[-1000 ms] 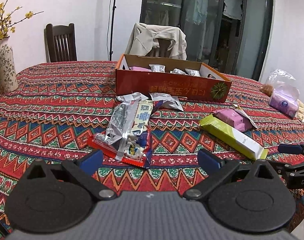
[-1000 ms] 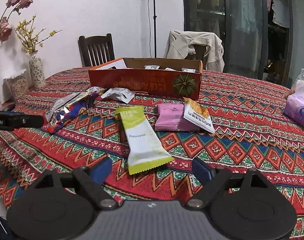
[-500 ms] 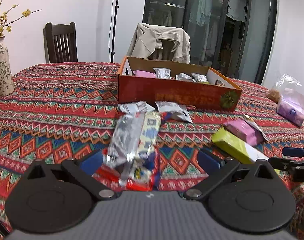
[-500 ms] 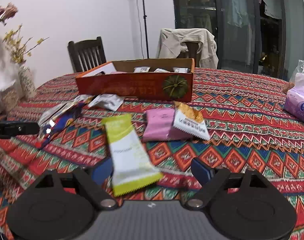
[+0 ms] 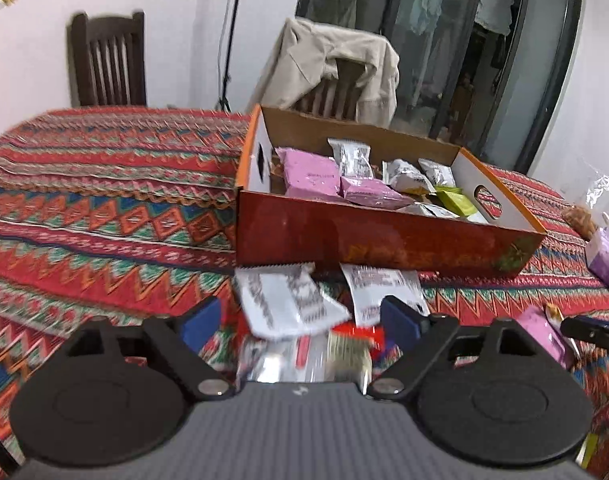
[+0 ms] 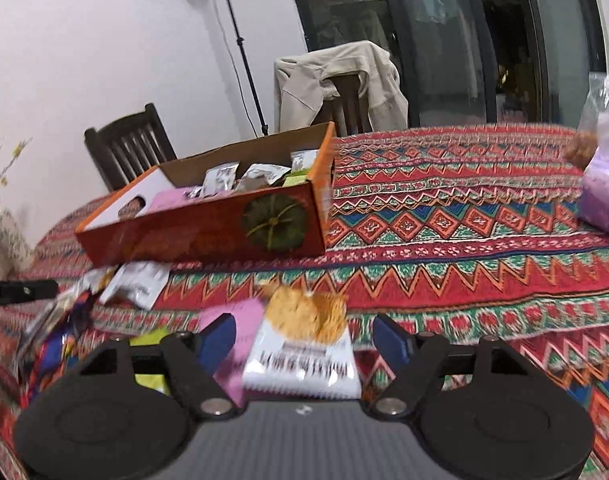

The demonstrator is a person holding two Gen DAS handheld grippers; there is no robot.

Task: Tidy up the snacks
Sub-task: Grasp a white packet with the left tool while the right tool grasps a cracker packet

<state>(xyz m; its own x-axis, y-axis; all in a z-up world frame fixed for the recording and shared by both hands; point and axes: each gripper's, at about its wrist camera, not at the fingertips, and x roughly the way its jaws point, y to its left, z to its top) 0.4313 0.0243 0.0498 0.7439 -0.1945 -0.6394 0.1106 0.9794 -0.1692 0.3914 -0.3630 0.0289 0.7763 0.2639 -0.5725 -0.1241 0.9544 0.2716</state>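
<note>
A red cardboard box (image 5: 384, 236) (image 6: 208, 232) sits mid-table with pink, silver and green snack packets inside. My left gripper (image 5: 300, 318) is open over two silver-white packets (image 5: 288, 300) and a red-and-silver bag (image 5: 316, 356) in front of the box. My right gripper (image 6: 304, 334) is open over a white-and-orange packet (image 6: 304, 340). A pink packet (image 6: 240, 320) and a green packet (image 6: 148, 340) lie beside it to the left. Neither gripper holds anything.
The table wears a red patterned cloth (image 5: 104, 208). A purple tissue pack (image 6: 608, 196) lies at the right edge. Two chairs (image 5: 108, 60), one draped with a beige jacket (image 5: 332, 64), stand behind the table. A vase (image 6: 4, 236) stands at the left.
Both grippers have moved forward toward the box and lower over the packets. The snacks now lie between the open fingers. Nothing was grasped.
</note>
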